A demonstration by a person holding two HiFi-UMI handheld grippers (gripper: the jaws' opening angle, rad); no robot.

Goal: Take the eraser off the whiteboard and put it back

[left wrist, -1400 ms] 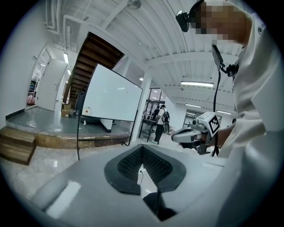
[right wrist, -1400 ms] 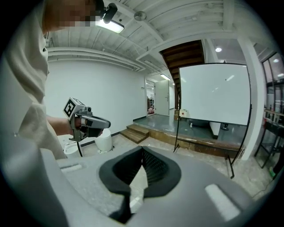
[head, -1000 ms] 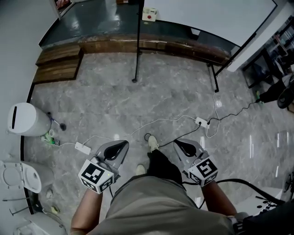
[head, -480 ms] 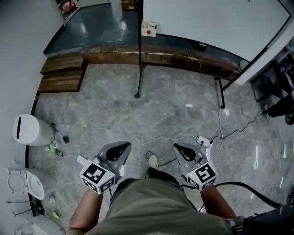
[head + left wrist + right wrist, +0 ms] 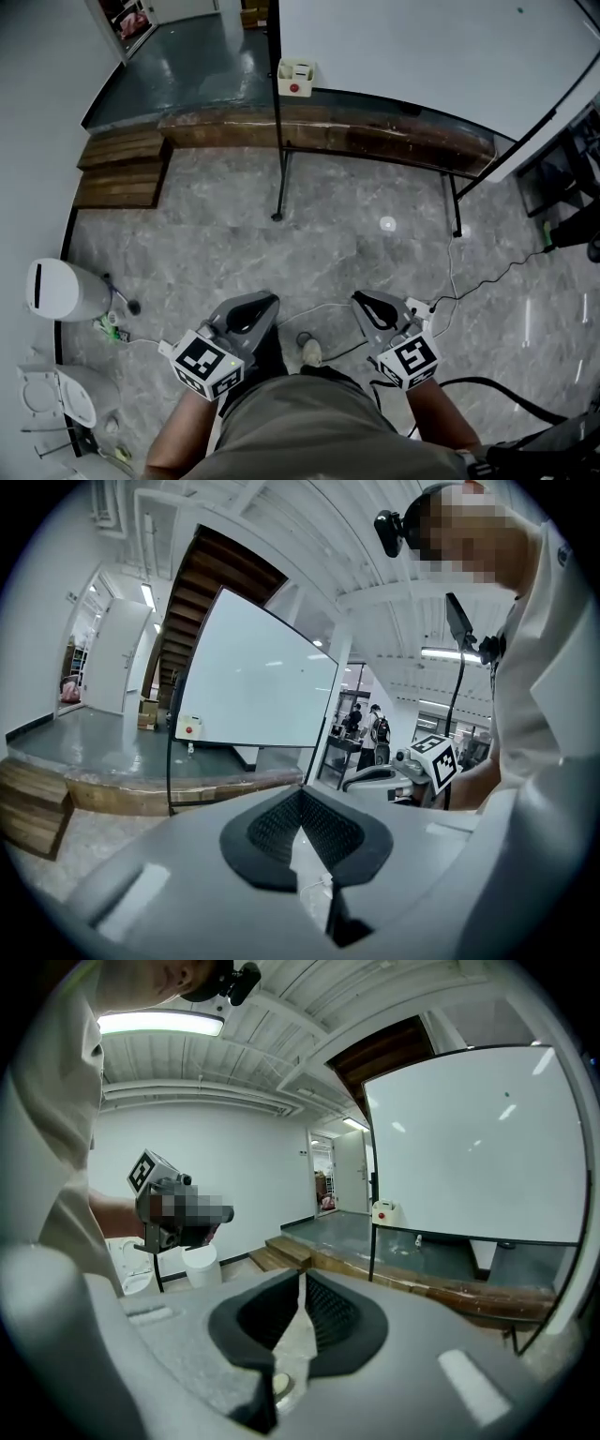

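Note:
The whiteboard (image 5: 422, 47) stands on black legs across the top of the head view. A small white block with a red dot (image 5: 295, 77), which looks like the eraser, sits at the board's lower left corner; it also shows in the left gripper view (image 5: 189, 727) and the right gripper view (image 5: 382, 1210). A small dark item (image 5: 410, 110) lies on the board's tray. My left gripper (image 5: 251, 305) and right gripper (image 5: 370, 302) are held out over the floor, well short of the board. Both are shut and hold nothing (image 5: 300, 794) (image 5: 302, 1279).
A raised wooden-edged platform (image 5: 375, 141) runs under the board, with wooden steps (image 5: 117, 169) at the left. A power strip (image 5: 417, 307) and cables lie on the marble floor. A white bin (image 5: 61, 289) stands at the left. People (image 5: 375, 731) stand far off.
The person has walked toward the whiteboard: board, platform and steps have slid down the head view. Both grippers came forward with them, still shut and holding nothing.

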